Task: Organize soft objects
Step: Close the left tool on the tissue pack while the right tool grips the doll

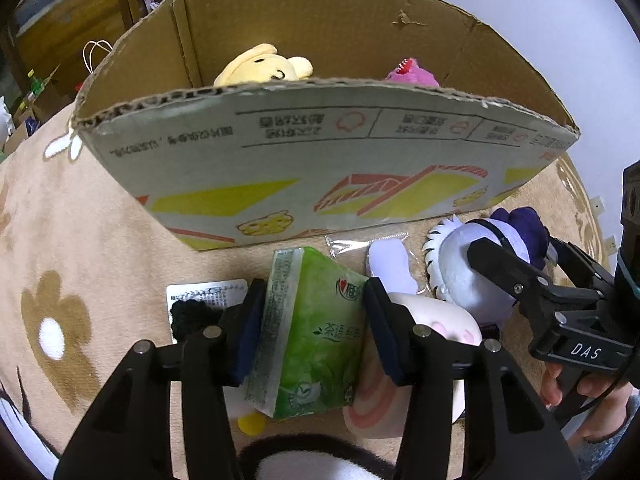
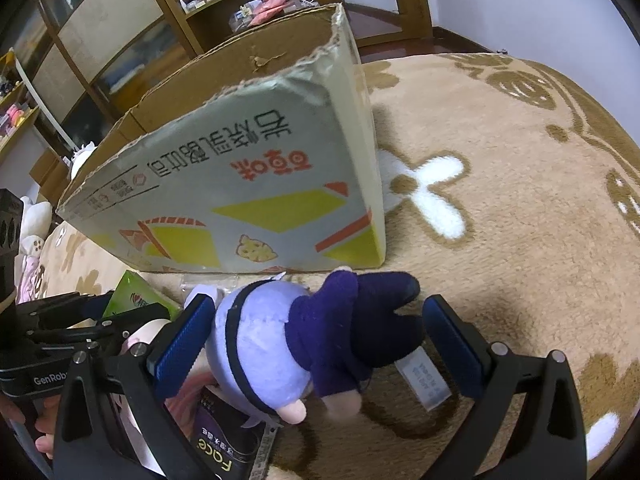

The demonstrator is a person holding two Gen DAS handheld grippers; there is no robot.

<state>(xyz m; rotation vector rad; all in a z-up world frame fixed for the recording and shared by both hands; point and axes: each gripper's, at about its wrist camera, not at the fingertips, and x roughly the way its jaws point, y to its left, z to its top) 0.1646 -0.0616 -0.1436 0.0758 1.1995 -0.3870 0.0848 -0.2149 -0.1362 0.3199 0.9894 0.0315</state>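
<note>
- Underneath, a tan flowered blanket (image 2: 500,240).
- Far side: cardboard box (image 1: 320,152), a yellow plush (image 1: 264,66) inside.
- Purple doll (image 2: 296,344) lies near the box, between the spread right gripper (image 2: 320,344).
- Left gripper (image 1: 316,308) pinches a green tissue pack (image 1: 316,328).

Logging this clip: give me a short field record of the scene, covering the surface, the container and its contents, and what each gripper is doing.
surface: beige flowered blanket
container: open cardboard box
inside box: yellow plush, pink plush
left gripper: jaws shut on green tissue pack
right gripper: jaws open around purple doll, not gripping
doll position: lying on blanket in front of the box
</note>
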